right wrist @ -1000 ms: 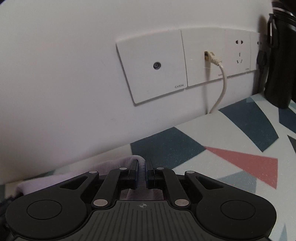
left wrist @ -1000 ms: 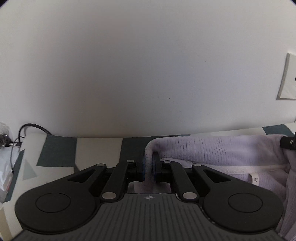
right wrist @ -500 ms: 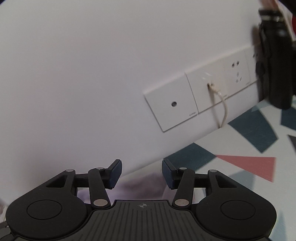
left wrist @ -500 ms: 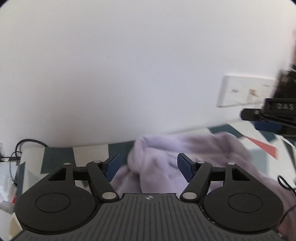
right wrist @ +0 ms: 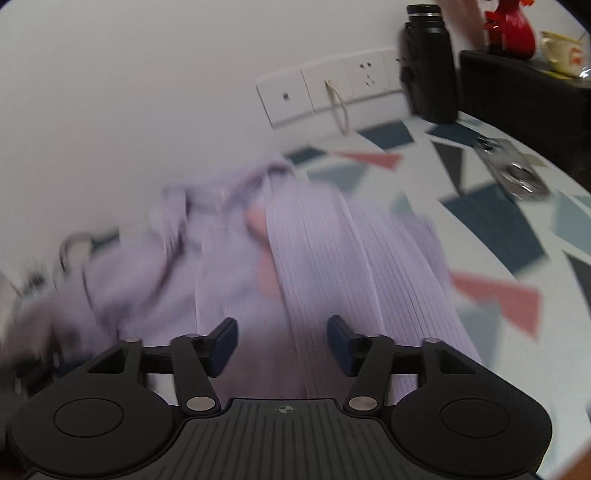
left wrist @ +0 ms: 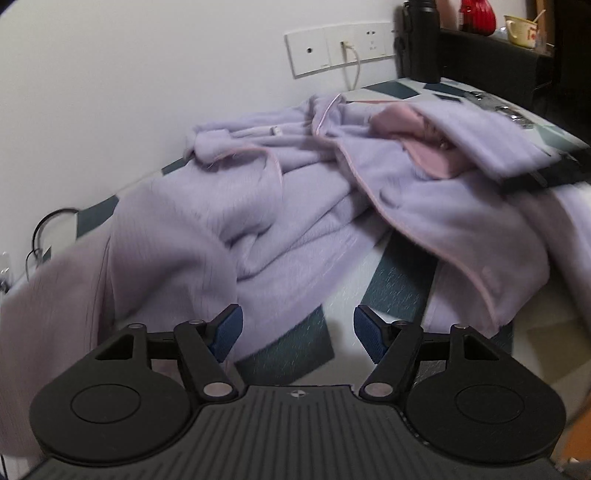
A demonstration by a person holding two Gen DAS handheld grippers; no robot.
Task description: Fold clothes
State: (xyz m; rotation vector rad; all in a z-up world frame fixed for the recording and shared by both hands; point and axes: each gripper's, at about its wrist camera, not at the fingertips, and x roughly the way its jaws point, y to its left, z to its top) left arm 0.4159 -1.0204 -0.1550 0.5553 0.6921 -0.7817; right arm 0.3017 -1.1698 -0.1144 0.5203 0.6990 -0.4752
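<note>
Jaws of both grippers stand apart above the lilac garment [left wrist: 303, 206].

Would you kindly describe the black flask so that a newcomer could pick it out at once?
Start at the white wall behind the patterned table and follow the row of wall sockets to its right end. The black flask stands upright there on the table, partly covering the last socket. It is the only tall dark cylinder, unlike the red item behind it.

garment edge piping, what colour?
Pink, on the lilac garment; the piping shows best in the left wrist view.
</note>
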